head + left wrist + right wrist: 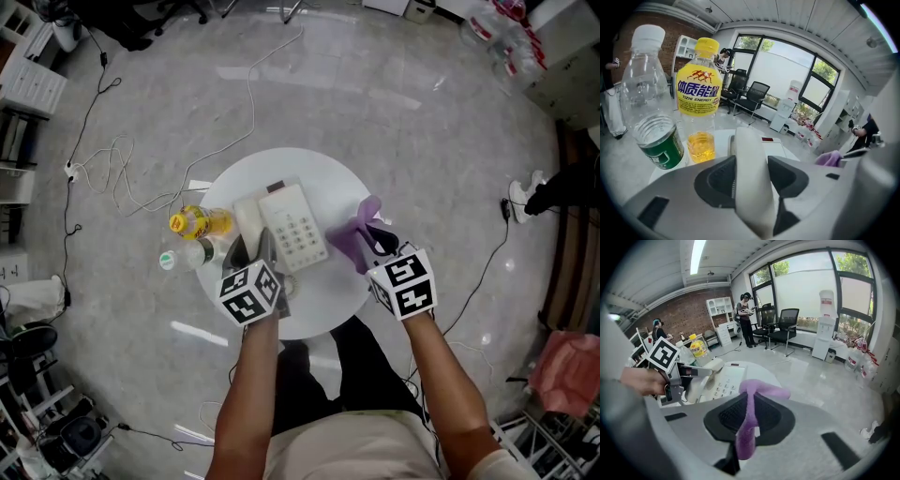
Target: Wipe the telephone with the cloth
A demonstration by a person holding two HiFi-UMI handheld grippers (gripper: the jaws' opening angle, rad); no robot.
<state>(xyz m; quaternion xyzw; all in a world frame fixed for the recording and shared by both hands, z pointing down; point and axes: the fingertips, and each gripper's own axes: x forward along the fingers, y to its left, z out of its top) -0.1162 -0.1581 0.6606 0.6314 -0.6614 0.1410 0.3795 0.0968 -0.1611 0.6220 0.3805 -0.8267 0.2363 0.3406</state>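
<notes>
The white telephone lies on the round white table, keypad up. Its handset runs along the base's left side. My left gripper is shut on the handset's near end; in the left gripper view the handset fills the gap between the jaws. I cannot tell whether the handset is lifted off its cradle. My right gripper is shut on a purple cloth, held just right of the telephone above the table. In the right gripper view the cloth hangs from the jaws, with the telephone beyond it.
A yellow-capped drink bottle and a clear bottle with a green label stand at the table's left edge, close to my left gripper. White cables trail over the floor to the left. A person's shoe shows at the right.
</notes>
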